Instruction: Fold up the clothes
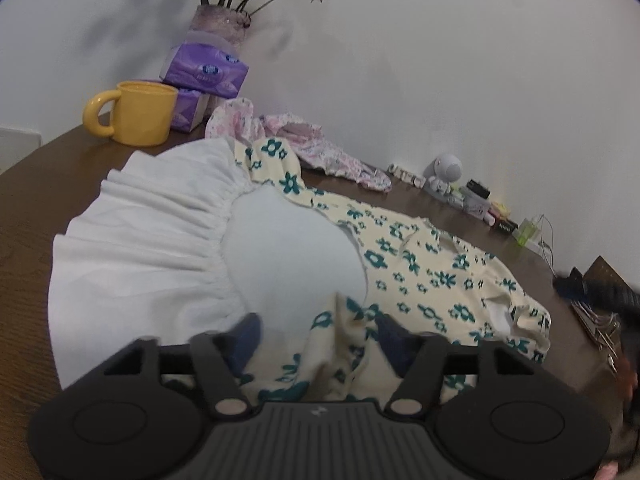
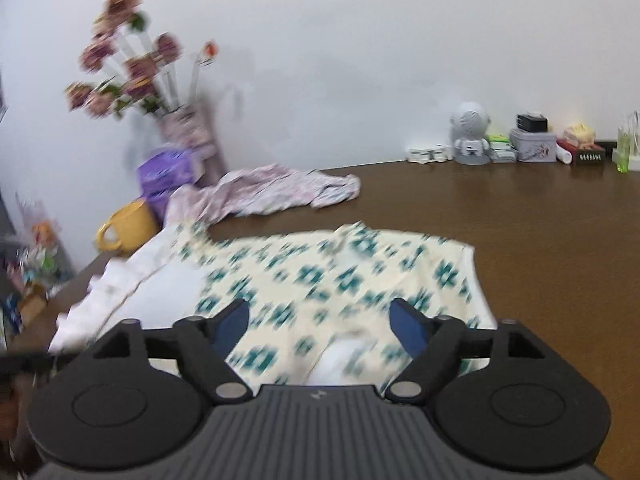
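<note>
Fabric fills the foreground of both wrist views: the left gripper (image 1: 318,334) sits low over a bunched-up fold of the cream dress (image 1: 420,276), its blue-padded fingers (image 1: 248,340) spread apart with the rumpled cloth rising between them, though whether a pad touches the cloth I cannot tell, while the right gripper (image 2: 320,322) hovers above the flatter printed part with its fingers likewise spread and nothing pinched; that view is smeared, which suggests the hand is moving. Judging from this, both claws stand wide so that each could take a hem or edge, but the pictures do not settle whether a fold is being made or has been let go. The dress lies spread across the near part of the brown wood-grain table (image 1: 28,200), soft knit printed with teal flowers, with a plain white panel (image 1: 288,252) at its middle and a gathered white ruffle (image 1: 148,220) fanning out to the left in fine pleats; one floral flap is turned over near the left claw, and the rest is wrinkled, not squared. Beyond it a second garment, a pink-patterned piece (image 1: 320,148), lies crumpled near the wall. Farther back stand a glossy yellow mug (image 1: 136,114), purple tissue packs (image 1: 204,68), a vase of flowers (image 1: 220,20), and at the right a small white figure (image 2: 472,134) among tins and small boxes against the pale wall
</note>
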A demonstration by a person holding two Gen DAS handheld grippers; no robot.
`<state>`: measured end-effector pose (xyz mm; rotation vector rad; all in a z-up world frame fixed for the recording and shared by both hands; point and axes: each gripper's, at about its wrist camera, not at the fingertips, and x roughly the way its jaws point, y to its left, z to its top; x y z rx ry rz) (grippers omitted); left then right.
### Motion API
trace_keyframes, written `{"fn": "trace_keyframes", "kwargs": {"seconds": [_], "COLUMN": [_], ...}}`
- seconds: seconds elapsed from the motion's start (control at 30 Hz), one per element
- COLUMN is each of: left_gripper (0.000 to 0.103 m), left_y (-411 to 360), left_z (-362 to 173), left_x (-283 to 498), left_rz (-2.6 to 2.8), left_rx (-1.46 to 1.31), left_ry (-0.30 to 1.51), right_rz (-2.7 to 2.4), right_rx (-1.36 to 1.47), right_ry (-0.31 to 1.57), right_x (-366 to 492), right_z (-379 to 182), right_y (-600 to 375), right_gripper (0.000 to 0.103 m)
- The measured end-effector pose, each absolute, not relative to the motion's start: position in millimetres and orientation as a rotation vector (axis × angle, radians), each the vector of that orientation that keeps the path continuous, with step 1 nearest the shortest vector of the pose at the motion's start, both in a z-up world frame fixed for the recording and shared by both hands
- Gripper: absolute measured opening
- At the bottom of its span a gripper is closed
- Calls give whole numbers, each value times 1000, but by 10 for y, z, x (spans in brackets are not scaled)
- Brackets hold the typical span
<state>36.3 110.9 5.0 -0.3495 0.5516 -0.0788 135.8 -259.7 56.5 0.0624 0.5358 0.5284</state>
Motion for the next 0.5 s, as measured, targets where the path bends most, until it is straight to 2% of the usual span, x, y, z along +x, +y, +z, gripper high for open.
{"fn": "trace_keyframes", "kwargs": {"seconds": [0.13,0.2,0.5], "left_gripper": [90,91,93], "left_y": [936,876,598], "left_z": [120,128,50], "left_x": [290,235,19], "left_rz": [51,111,191], "left_rx": [-272,-251,-131], "left_ry": [513,511,546], "right_rz": [523,531,460], "right_rx": [-18,-42,-160], "right_ry": [504,500,470], "right_x": [1035,929,489], "right_z": [472,423,244], "right_y": [-2347,-2239,-1808], "right_gripper": [95,101,103]}}
